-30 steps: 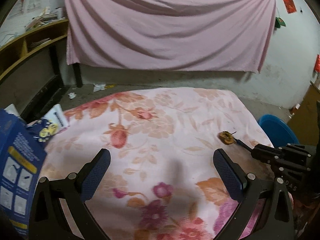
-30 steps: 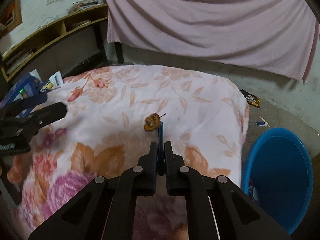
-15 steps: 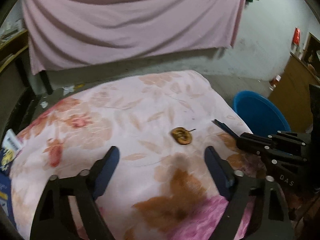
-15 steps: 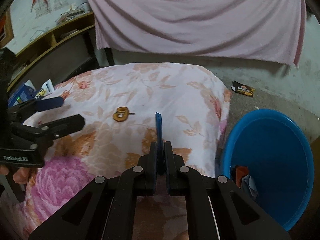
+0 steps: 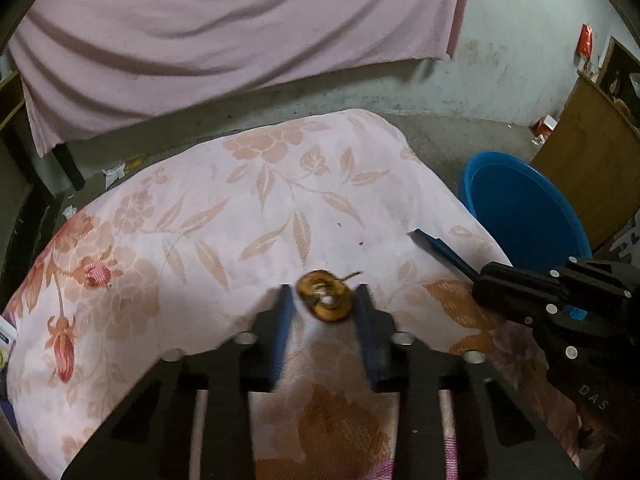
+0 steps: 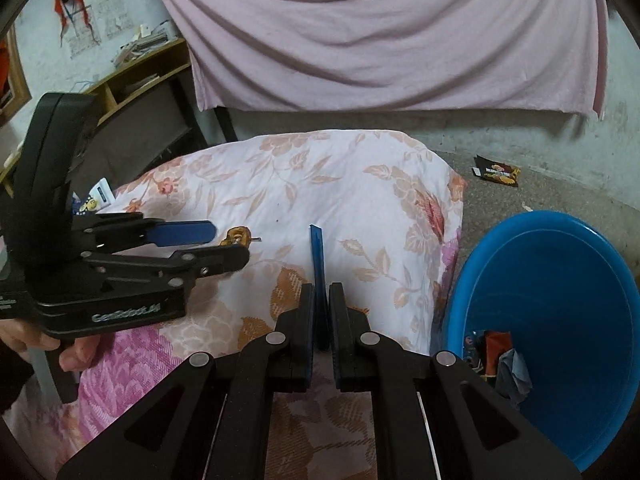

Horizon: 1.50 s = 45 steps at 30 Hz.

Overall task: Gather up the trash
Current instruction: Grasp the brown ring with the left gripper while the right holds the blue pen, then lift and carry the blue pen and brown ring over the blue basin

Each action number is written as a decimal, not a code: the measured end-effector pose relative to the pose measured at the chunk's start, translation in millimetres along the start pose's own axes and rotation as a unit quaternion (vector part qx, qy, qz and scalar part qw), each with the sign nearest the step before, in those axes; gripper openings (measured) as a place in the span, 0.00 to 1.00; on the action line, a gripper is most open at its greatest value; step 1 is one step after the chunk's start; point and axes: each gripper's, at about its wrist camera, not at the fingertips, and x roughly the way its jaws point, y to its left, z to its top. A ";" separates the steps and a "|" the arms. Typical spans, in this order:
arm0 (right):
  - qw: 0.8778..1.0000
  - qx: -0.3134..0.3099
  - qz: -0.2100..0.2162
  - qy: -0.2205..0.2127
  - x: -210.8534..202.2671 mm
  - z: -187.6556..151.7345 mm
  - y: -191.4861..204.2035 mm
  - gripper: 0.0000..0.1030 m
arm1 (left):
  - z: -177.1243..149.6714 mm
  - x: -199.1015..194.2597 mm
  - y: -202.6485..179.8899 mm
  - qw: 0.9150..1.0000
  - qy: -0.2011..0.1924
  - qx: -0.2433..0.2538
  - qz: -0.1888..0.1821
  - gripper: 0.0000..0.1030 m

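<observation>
Left wrist view. Left gripper (image 5: 325,304), black frame with blue pads, at near centre, pointing steeply down at the bedding; jaws just narrowed from wide to a small gap, straddling a small round brown piece of trash with a short stalk (image 5: 326,295). Pads close on either side of the brown piece; contact blurred, not certain. Brown piece lying on a white quilt printed with orange and pink flowers (image 5: 224,216), near centre of the quilt's near half. Right gripper (image 5: 416,235) entering from the right, black, clamped on a thin flat blue strip (image 5: 440,249) that sticks out toward the left and far side. Round blue plastic basin (image 5: 524,208) on the grey floor to the right of the quilt. Pink draped sheet (image 5: 224,28) hanging across the far wall. Scrap of white paper (image 5: 114,170) on the floor, far left.

Right wrist view. Right gripper (image 6: 319,292) at near centre; jaws drawn almost fully together, pinching the thin blue strip (image 6: 317,264), which stands on edge and points to the far side. Left gripper (image 6: 230,246) at left, carried by a hand (image 6: 60,348); brown piece (image 6: 237,236) between its tips, on the quilt (image 6: 360,200). Blue basin (image 6: 560,320) at right, on the floor beside the quilt's right edge, holding crumpled wrappers (image 6: 500,360) at its near-left inner wall. Dark snack packet (image 6: 496,170) on the floor, far right. Wooden shelving (image 6: 140,76) far left.
</observation>
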 end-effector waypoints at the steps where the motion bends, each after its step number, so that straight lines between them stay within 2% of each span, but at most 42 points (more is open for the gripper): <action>1: 1.000 0.000 0.000 0.000 0.1 0.0 -0.3 0.06 | -1.7 0.3 1.3 1.000 -0.002 0.002 0.001 0.22; 4: 1.000 -0.003 0.001 -0.002 -0.5 0.6 0.7 0.06 | -5.3 -0.9 5.1 1.000 -0.007 -0.007 -0.002 0.19; 9: 1.000 -0.012 0.001 -0.002 2.9 4.6 5.6 0.08 | -16.8 -13.5 15.0 0.999 -0.014 -0.038 -0.008 0.19; 13: 0.999 -0.030 -0.019 0.005 13.9 10.2 12.7 0.08 | -19.9 -22.1 15.9 0.999 -0.020 -0.039 -0.003 0.19; 19: 0.998 -0.046 -0.049 0.011 23.0 14.9 18.0 0.05 | -26.6 -44.7 11.0 0.997 -0.074 -0.032 -0.002 0.18; 23: 0.998 -0.041 -0.044 -0.003 15.7 12.2 16.9 0.03 | -34.4 -68.0 4.9 0.991 -0.131 -0.035 0.005 0.18; 27: 0.997 -0.025 -0.030 -0.070 -12.1 10.9 12.3 0.03 | -34.3 -90.5 -3.0 0.982 -0.186 -0.041 0.009 0.19; 32: 0.981 -0.014 -0.017 -0.191 -62.5 7.6 6.6 0.03 | -30.5 -124.4 -28.4 0.965 -0.260 -0.026 0.008 0.19; 34: 0.969 -0.013 -0.017 -0.245 -84.6 4.4 4.0 0.03 | -28.4 -140.7 -43.4 0.955 -0.296 -0.009 0.008 0.19; 38: 0.942 -0.002 -0.032 -0.333 -123.7 -4.9 -4.7 0.03 | -24.7 -162.4 -69.9 0.939 -0.344 0.020 0.002 0.19; 42: 0.921 0.020 -0.045 -0.386 -150.5 -13.8 -20.2 0.04 | -20.7 -177.3 -98.8 0.924 -0.378 0.051 -0.008 0.19; 45: 0.908 0.033 -0.058 -0.413 -167.2 -21.4 -31.7 0.04 | -19.4 -181.1 -119.6 0.918 -0.389 0.073 -0.014 0.19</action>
